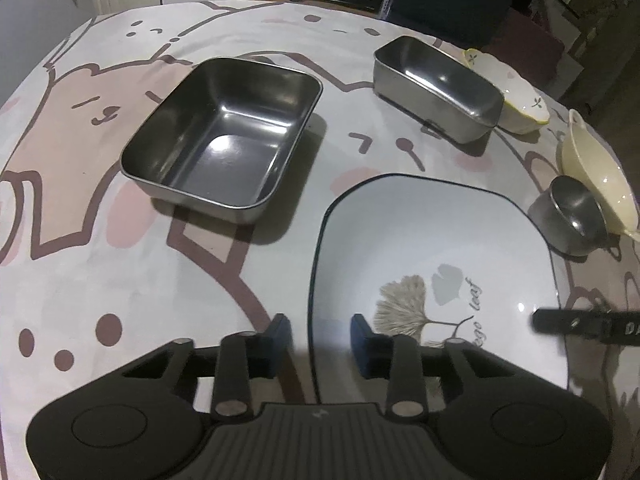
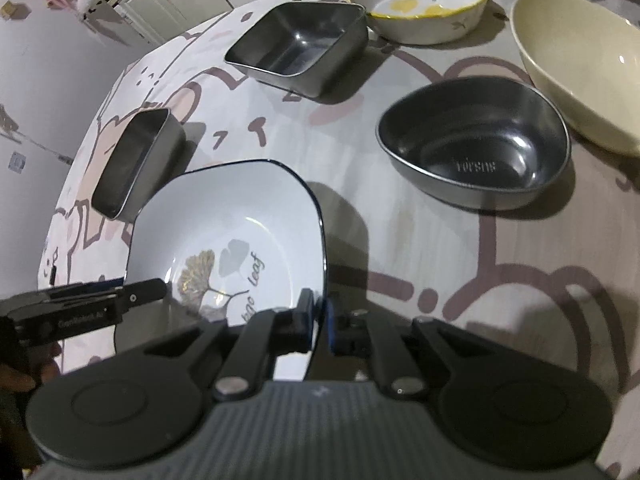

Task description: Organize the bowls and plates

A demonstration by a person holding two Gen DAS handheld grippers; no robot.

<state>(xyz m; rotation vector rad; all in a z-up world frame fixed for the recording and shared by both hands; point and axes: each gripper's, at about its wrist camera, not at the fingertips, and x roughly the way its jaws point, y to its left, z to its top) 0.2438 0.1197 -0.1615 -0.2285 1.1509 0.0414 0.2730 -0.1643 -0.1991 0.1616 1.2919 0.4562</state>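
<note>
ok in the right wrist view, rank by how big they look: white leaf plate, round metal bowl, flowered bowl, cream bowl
1. white leaf plate, though it is nearest the camera
2. round metal bowl
3. flowered bowl, farthest away

The cream bowl is cut off by the frame edge, so unranked.

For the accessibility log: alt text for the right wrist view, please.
The right gripper is shut on the near rim of a white square plate with a leaf print. Beyond it on the patterned tablecloth sit two steel trays, a dark steel bowl and two ceramic bowls.
</note>
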